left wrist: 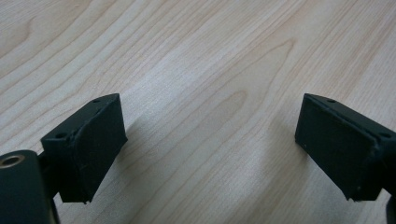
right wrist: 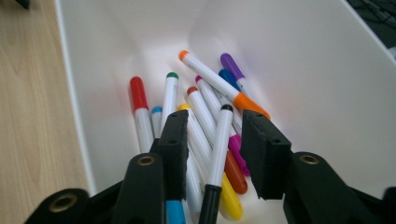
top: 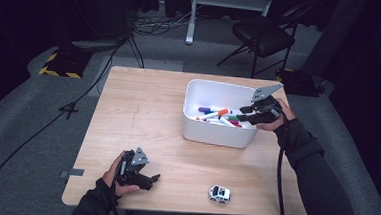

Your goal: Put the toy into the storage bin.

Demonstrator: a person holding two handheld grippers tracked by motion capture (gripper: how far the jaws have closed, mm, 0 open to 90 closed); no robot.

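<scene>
— Two grippers are on your hands; what's the biggest thing beside the white bin?

— Your wooden table, which carries the bin toward its far right part. No other item on it is as large as the bin, and the markers lie in a loose heap on its floor.

— Where is my right gripper relative to the bin?

— It reaches in over the bin's right wall, above the heap. Its jaws stand narrowly apart, and the black-capped marker lies between them; no pad presses on it, as far as the right gripper view tells.

— And my left gripper?

— Well away from the bin, near the table's front left edge, low over bare wood. Its jaws stand wide with nothing between them.

— The smallest thing?

— You have a white toy car in front of the bin, near the table's front edge, apart from both grippers.
</scene>
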